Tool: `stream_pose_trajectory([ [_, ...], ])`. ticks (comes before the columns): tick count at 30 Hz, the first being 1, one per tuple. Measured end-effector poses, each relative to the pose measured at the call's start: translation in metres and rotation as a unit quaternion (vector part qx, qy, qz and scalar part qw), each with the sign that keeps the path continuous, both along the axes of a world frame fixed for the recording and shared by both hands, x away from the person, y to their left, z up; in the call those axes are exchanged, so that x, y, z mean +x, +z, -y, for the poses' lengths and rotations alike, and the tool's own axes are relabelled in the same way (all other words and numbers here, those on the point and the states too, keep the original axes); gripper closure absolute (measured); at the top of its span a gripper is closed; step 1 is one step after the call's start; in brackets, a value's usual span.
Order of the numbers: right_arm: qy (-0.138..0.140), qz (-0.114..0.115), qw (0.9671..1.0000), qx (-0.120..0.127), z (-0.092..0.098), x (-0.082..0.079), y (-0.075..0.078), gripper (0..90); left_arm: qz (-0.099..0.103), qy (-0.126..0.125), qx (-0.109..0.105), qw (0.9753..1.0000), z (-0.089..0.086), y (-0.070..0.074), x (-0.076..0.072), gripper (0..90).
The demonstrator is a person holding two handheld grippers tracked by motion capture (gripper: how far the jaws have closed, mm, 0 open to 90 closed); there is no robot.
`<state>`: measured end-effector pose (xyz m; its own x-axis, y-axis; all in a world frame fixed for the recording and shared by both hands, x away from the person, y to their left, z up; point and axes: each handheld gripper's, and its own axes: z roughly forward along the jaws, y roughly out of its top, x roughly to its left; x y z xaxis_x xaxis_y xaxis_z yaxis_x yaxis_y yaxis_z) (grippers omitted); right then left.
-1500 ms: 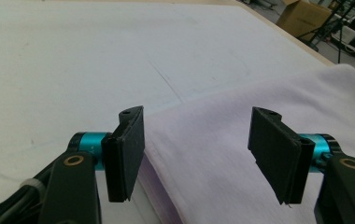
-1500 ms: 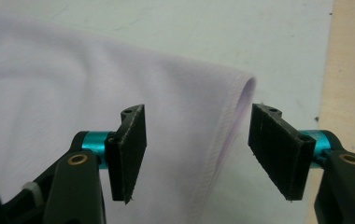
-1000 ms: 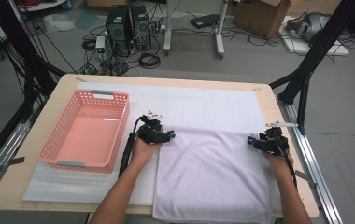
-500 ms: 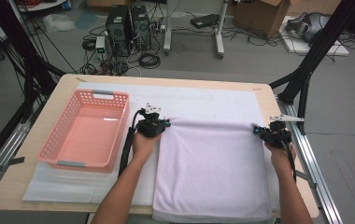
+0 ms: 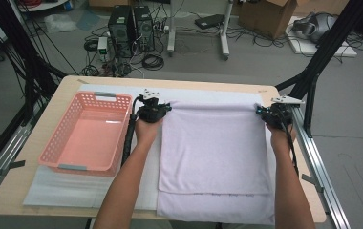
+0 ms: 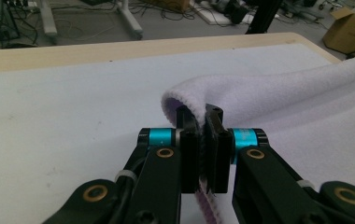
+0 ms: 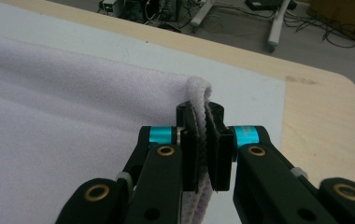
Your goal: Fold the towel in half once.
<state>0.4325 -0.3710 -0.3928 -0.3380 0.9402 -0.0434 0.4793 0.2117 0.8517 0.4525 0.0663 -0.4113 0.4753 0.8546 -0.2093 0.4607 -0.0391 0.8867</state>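
Observation:
A pale lilac towel point(image 5: 215, 152) lies spread on the white mat point(image 5: 89, 191), its far edge lifted and stretched between my two grippers. My left gripper point(image 5: 159, 108) is shut on the towel's far left corner point(image 6: 185, 95), the cloth pinched between its black jaws. At the far right, my right gripper point(image 5: 265, 113) is shut on the other corner point(image 7: 199, 88), where the hem loops over the jaw tips. The near end of the towel point(image 5: 215, 210) shows a second layer under the upper one.
A pink plastic basket point(image 5: 55, 148) stands empty on the left of the table. The wooden table edge point(image 5: 294, 205) runs close beside my right forearm. Black frame posts, computers and cables are on the floor beyond the table.
Both grippers have carried the towel's far edge away from the person, toward the far side of the table. The towel now lies longer and flatter.

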Motion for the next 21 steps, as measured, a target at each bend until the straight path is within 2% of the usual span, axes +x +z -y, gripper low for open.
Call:
stream_pose_trajectory([
  [3,-0.007,0.01,0.9999,0.011,-0.001,0.003,0.003,85.6,0.007,0.001,-0.011,0.9999,-0.002,0.004,0.004,85.7],
  [6,-0.011,0.019,0.9997,0.013,-0.001,0.006,0.008,85.4,0.018,0.004,-0.017,0.9997,-0.001,0.005,0.006,85.6],
  [8,-0.02,0.019,0.9995,0.013,-0.002,0.008,0.009,81.8,0.015,0.002,-0.015,0.9998,-0.001,0.002,0.007,83.1],
  [9,-0.03,0.019,0.9992,0.02,-0.003,0.009,0.009,74.4,0.008,0.003,-0.011,0.9999,-0.001,0.0,0.007,76.7],
  [11,-0.041,0.012,0.9981,0.044,-0.002,0.009,0.008,65.0,-0.014,0.004,-0.022,0.9996,-0.002,-0.004,0.008,57.8],
  [12,-0.037,0.007,0.9984,0.041,-0.001,0.008,0.008,64.9,-0.019,0.003,-0.027,0.9995,-0.002,-0.004,0.007,53.5],
  [15,-0.031,0.003,0.9987,0.04,0.001,0.003,0.01,64.8,-0.023,-0.008,-0.027,0.9993,-0.001,-0.001,0.004,48.5],
  [18,-0.028,0.004,0.9976,0.064,0.005,-0.004,0.013,63.8,0.004,-0.006,-0.039,0.9992,0.0,0.003,-0.005,49.9],
  [21,-0.02,-0.007,0.9974,0.068,0.009,-0.011,0.016,62.9,0.008,-0.014,-0.04,0.9991,0.0,0.004,-0.012,50.0],
])
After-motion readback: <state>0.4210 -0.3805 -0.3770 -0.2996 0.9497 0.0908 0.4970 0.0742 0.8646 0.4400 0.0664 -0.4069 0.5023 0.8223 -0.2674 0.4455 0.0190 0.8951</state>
